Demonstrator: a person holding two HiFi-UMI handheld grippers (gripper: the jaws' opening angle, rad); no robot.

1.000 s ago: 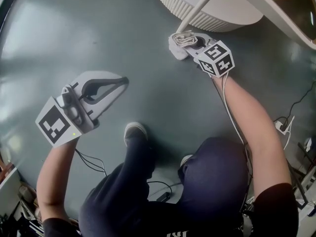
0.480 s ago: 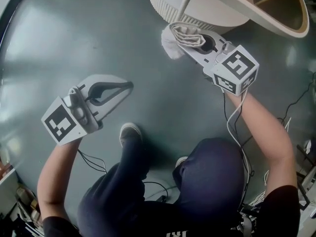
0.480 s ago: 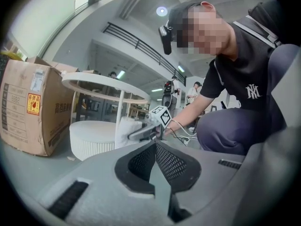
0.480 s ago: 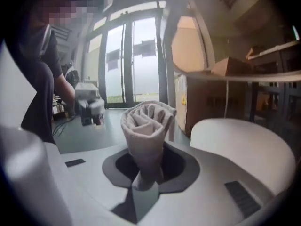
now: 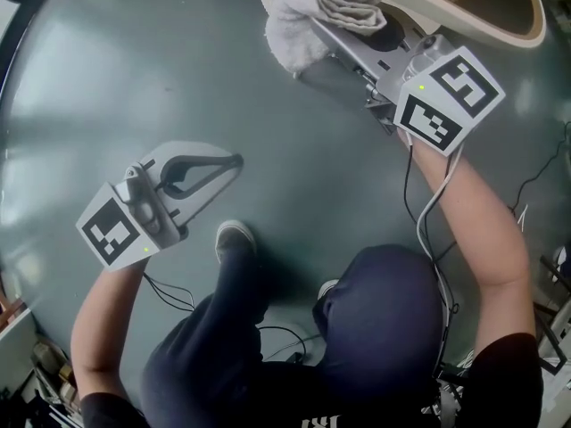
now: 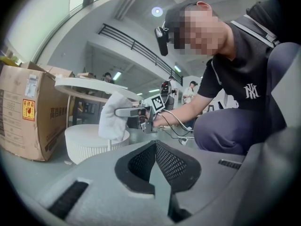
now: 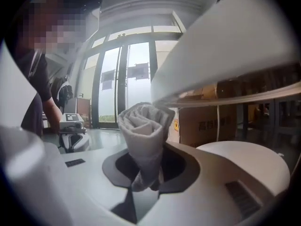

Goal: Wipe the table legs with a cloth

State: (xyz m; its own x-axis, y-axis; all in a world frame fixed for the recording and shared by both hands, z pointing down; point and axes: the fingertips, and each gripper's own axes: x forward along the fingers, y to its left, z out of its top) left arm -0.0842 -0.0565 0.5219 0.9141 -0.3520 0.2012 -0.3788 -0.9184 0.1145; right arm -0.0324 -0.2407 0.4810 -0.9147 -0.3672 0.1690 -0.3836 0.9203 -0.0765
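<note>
The right gripper (image 7: 146, 175) is clamped on a rolled white cloth (image 7: 143, 126), whose top sits just beside the table (image 7: 225, 55) edge. The left gripper (image 6: 155, 147) hangs above the floor (image 5: 107, 78), jaws together, empty.

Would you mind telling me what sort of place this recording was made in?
Probably a large indoor hall or lab workspace: there is a railed upper gallery, tall glass doors, and a cardboard box standing on a smooth grey floor.

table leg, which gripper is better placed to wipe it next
Right. The right gripper is shut on the cloth, up beside the table; the left gripper is shut, empty, off over the floor.
</note>
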